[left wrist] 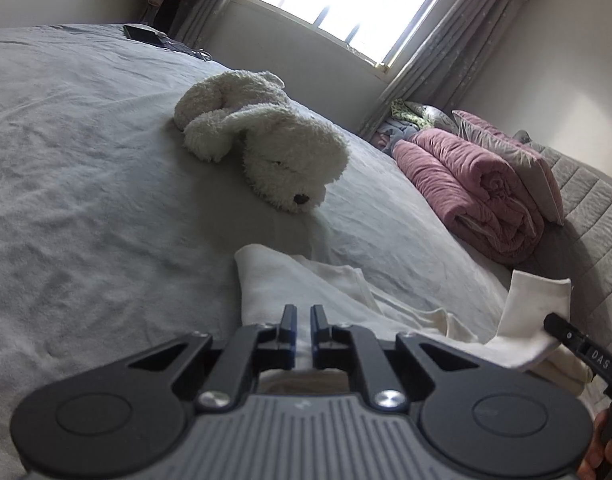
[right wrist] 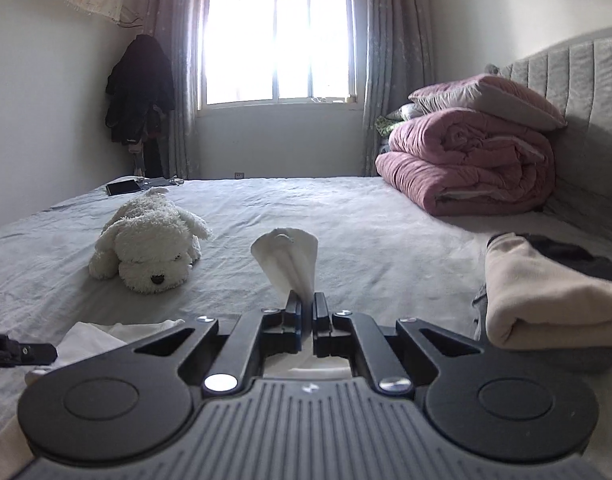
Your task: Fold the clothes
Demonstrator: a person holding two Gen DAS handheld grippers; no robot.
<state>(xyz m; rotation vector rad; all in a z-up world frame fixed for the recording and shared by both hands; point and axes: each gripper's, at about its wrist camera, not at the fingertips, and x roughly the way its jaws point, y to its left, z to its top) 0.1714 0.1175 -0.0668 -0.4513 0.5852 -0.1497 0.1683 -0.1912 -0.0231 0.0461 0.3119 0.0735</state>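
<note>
A cream-white garment (left wrist: 314,292) lies rumpled on the grey bed sheet (left wrist: 86,184) just in front of my left gripper (left wrist: 303,312). The left jaws stand nearly closed with a narrow gap over the cloth; I cannot tell whether they pinch it. My right gripper (right wrist: 306,304) is shut on a fold of the same white garment (right wrist: 286,260), which sticks up between its fingers. In the left wrist view the right gripper (left wrist: 554,322) shows at the right edge, holding up a white corner (left wrist: 534,304). The left gripper's tip (right wrist: 26,352) shows at the right view's left edge.
A white plush dog (left wrist: 266,144) lies on the bed beyond the garment. A rolled pink quilt (right wrist: 466,164) and pillow sit by the grey headboard (right wrist: 586,120). A folded beige garment (right wrist: 546,300) with dark clothing lies at right. A phone (right wrist: 122,187) rests at the far edge.
</note>
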